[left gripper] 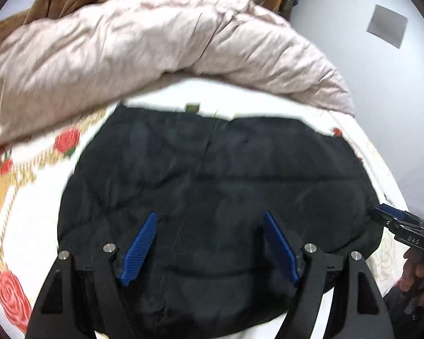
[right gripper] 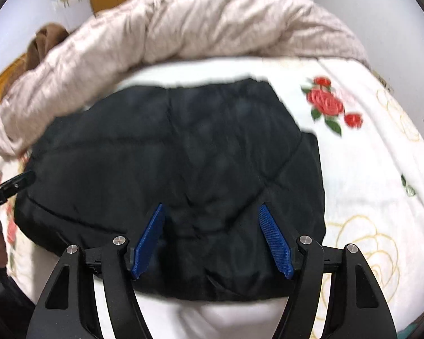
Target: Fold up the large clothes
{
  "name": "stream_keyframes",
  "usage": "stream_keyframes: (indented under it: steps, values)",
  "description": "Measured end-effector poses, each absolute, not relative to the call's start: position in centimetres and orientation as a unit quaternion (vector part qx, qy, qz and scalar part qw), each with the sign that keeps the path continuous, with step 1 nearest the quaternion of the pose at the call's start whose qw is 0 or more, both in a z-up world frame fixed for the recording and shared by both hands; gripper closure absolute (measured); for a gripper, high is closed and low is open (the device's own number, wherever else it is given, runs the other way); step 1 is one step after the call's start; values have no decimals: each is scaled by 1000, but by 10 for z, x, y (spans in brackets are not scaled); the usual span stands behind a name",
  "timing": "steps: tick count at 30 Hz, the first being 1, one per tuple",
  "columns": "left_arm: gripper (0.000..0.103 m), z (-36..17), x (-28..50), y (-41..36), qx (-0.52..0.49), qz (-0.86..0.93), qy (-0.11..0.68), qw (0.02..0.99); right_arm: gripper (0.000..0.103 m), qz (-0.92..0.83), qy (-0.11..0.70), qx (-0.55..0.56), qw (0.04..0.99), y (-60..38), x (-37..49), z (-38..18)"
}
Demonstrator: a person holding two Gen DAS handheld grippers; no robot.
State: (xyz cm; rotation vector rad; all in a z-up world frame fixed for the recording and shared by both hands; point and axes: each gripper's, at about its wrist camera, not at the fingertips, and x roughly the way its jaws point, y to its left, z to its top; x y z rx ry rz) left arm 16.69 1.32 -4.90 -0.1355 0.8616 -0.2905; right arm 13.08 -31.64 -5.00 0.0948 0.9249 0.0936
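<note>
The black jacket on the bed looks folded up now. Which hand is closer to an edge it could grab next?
Probably the right. The right gripper hangs open over the black jacket with the right edge and near hem close by. The left gripper, also open, sits over the jacket's middle, farther from any edge.

The folded jacket lies flat on the bedsheet, directly ahead of and below the left gripper, whose spread jaws hang over its near part with nothing between them. The right gripper hangs likewise over the jacket's near edge, to the right of the left one. Beyond the jacket a bunched quilt stretches across the bed, with a heap of cloth behind its left end.
</note>
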Motion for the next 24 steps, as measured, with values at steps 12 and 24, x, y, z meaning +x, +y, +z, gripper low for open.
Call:
stream_keyframes:
  steps: [12, 24]
  values:
    - [23, -80, 244, -54, -6, -151, 454, 878, 34, 51, 485, 43, 872, -303, 210, -79]
    - [23, -92, 249, -57, -3, -145, 453, 880, 34, 49, 488, 31, 871, -300, 213, -91]
